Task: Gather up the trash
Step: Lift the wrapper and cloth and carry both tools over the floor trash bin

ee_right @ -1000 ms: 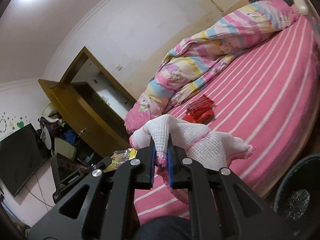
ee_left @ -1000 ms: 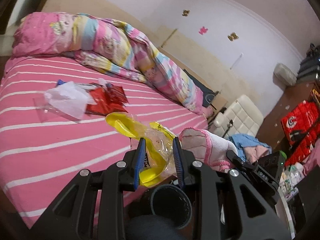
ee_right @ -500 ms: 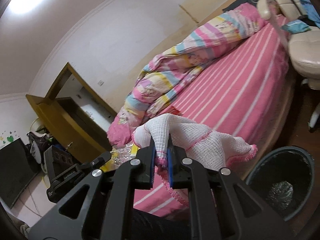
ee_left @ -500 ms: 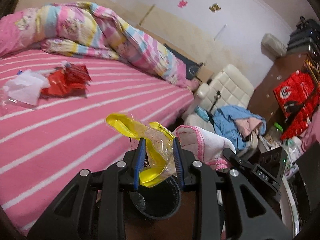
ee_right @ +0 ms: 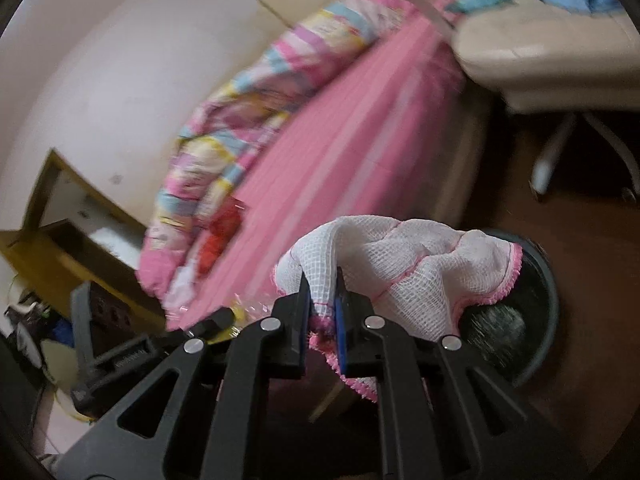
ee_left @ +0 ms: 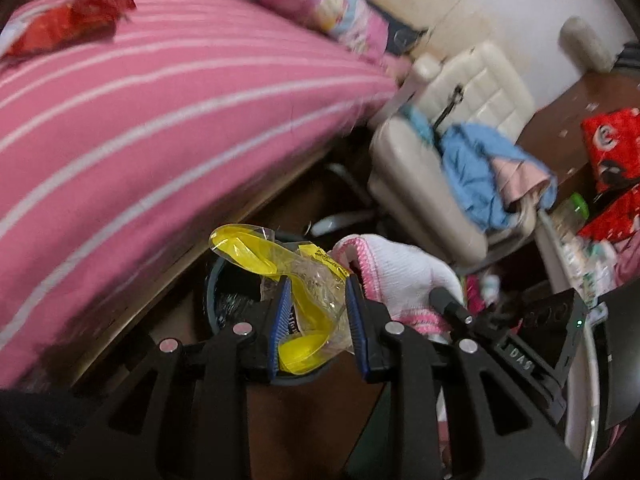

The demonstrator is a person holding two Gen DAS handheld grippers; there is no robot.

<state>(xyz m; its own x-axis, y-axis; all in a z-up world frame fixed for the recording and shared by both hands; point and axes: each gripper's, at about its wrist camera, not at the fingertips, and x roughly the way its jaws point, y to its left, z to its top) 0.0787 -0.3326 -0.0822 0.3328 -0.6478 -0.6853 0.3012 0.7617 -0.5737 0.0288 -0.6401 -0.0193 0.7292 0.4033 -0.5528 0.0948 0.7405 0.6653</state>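
My left tongs (ee_left: 316, 304) are clamped on a crumpled clear-and-yellow wrapper (ee_left: 308, 292). It sits squarely between the blue pads (ee_left: 282, 312) and sticks out forward and up-left past the tips. Directly under and behind it is the dark round bin (ee_left: 214, 280), rim showing to the left of the wrapper, so the wrapper hangs over the bin mouth.

My right tongs (ee_right: 322, 300) are pinched nearly closed on a fold of white cloth (ee_right: 400, 264) with pink edging. The bulk of it drapes forward and right of the tips, and a frayed pink hem hangs below the pads. In the left view the cloth (ee_left: 400, 272) is just right of the wrapper, close beside it; contact unclear. In the right view the bin (ee_right: 520, 320) is beyond the cloth to the right, partly covered by it, with something shiny and crinkled inside.

Farther out is a pink striped bed (ee_left: 160, 92), with red wrappers (ee_left: 68, 20) on it at the far left, well apart from both tongs. Rumpled quilt (ee_right: 240, 120) at the bed's back. Cream chair (ee_left: 440, 160) past the bed corner, with blue clothes (ee_left: 476, 168) on it. Everything far out is motion-blurred.
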